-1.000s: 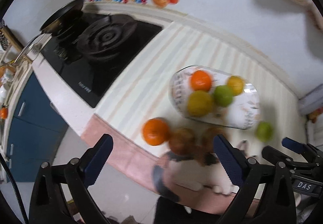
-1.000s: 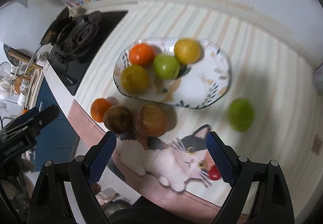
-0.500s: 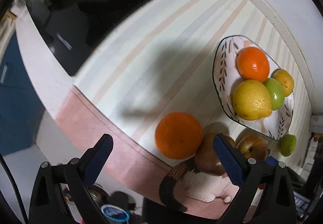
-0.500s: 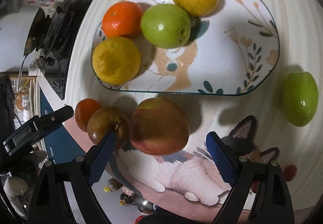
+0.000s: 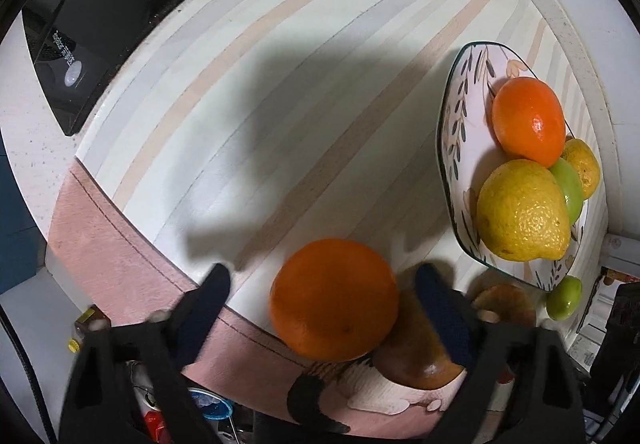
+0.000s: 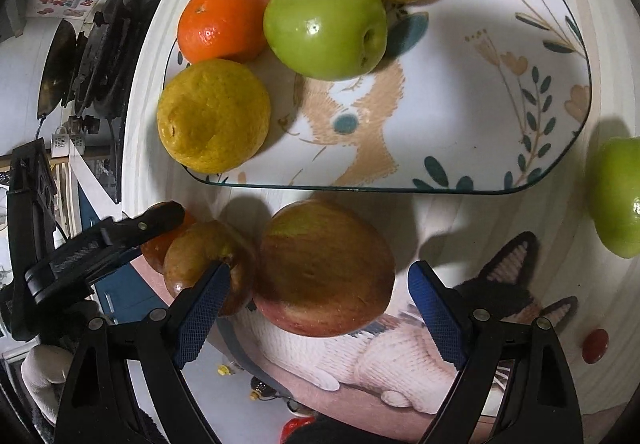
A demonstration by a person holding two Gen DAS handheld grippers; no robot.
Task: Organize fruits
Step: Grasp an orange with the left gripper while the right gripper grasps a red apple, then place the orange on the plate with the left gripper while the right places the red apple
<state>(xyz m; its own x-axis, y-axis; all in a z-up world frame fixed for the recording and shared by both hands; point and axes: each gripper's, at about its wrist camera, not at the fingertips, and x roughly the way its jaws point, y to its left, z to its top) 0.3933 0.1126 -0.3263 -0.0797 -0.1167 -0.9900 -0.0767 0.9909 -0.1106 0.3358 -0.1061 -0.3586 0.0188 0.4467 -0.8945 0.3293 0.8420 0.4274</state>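
Observation:
A loose orange point(image 5: 334, 300) lies on the striped mat between the fingers of my left gripper point(image 5: 322, 280). Its jaws are closing, with gaps still showing on both sides. My right gripper point(image 6: 320, 268) stands open astride a red-green apple point(image 6: 324, 268), its pads clear of the fruit. A small brownish fruit point(image 6: 208, 260) sits between the two, partly behind the right gripper's left finger. The patterned plate point(image 6: 460, 103) holds an orange point(image 6: 222, 21), a green apple point(image 6: 324, 25) and two yellow citrus fruits point(image 6: 214, 115). A green fruit point(image 6: 618, 199) lies off the plate to the right.
A black gas stove point(image 5: 80, 3) fills the far left of the counter. The mat's pink front border with a cat picture point(image 6: 400, 356) runs along the counter edge, and the floor drops away just beyond it. A white wall ledge point(image 5: 560, 23) runs behind the plate.
Both grippers have come down close to the counter. The left jaws have narrowed around the loose orange. The right gripper now straddles the red-green apple at the same width.

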